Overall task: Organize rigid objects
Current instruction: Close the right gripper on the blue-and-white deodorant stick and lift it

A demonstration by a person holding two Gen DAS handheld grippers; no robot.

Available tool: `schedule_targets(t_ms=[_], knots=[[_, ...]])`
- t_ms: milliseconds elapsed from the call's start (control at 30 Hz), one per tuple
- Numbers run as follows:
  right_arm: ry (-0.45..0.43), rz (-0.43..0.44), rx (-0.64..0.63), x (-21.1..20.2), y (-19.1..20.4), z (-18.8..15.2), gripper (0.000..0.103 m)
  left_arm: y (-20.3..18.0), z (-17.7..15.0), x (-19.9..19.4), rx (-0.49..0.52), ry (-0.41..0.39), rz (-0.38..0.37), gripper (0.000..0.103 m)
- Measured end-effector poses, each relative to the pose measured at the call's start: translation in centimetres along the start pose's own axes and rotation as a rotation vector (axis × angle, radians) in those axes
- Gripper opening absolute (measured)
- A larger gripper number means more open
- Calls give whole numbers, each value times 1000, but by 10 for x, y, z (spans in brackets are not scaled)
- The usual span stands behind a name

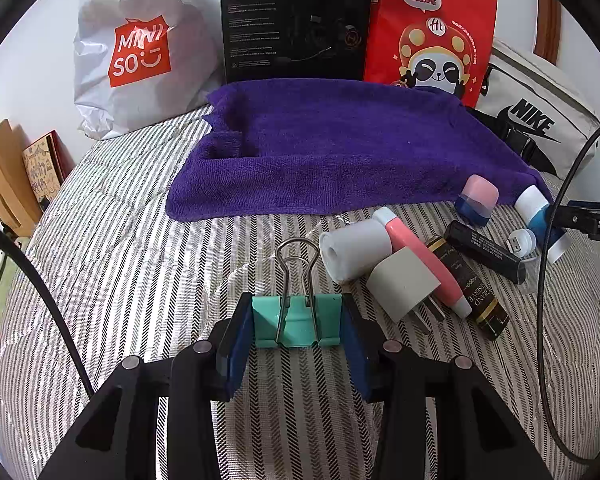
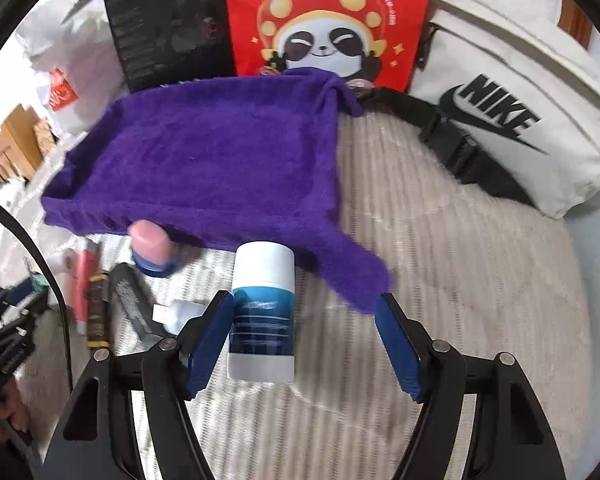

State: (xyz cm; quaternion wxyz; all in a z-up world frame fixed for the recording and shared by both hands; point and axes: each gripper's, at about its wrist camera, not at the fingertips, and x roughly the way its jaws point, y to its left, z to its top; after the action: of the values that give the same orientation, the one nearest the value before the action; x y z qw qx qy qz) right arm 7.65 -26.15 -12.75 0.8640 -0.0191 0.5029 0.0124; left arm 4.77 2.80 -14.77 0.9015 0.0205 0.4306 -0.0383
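Note:
My left gripper [image 1: 296, 304] is shut on a teal binder clip [image 1: 296, 324] and holds it just above the striped bedding [image 1: 140, 240]. To its right lies a pile: a grey cylinder [image 1: 354, 248], a pink tube [image 1: 420, 256], a grey plug adapter [image 1: 402, 288], a dark gold-labelled bottle [image 1: 476, 296] and a black stick [image 1: 484, 248]. A white and blue bottle [image 2: 262, 320] stands between the jaws of my right gripper [image 2: 304, 298]. The left pad is against it and the right pad stands well clear. A pink-capped blue item [image 2: 152, 248] sits by the purple towel [image 2: 220, 160].
Along the back wall stand a white Miniso bag [image 1: 136, 52], a black box [image 1: 296, 20] and a red panda bag [image 1: 432, 32]. A white Nike bag [image 2: 520, 120] lies at the right. A black cable [image 1: 548, 280] hangs at the right edge.

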Motion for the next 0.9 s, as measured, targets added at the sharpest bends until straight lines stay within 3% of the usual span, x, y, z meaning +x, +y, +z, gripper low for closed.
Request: schedule_targets(t_ms=[100, 200, 267, 500, 567, 767, 900], knots=[[-4, 33, -4, 3, -1, -2, 70, 0, 0, 0, 0, 0, 0, 40], [31, 13, -20, 22, 0, -4, 66, 0, 0, 0, -1, 0, 0, 40], [56, 21, -11, 33, -2, -7, 46, 0, 0, 0, 0, 0, 0, 40], [6, 37, -14, 36, -4, -7, 45, 0, 0, 0, 0, -1, 0, 40], [14, 45, -26, 34, -1, -7, 36, 0, 0, 0, 0, -1, 0, 40], [57, 88, -8, 22, -1, -21, 36, 0, 0, 0, 0, -1, 0, 40], [22, 80, -3, 21, 1, -26, 37, 0, -1, 0, 0, -1, 0, 40]])
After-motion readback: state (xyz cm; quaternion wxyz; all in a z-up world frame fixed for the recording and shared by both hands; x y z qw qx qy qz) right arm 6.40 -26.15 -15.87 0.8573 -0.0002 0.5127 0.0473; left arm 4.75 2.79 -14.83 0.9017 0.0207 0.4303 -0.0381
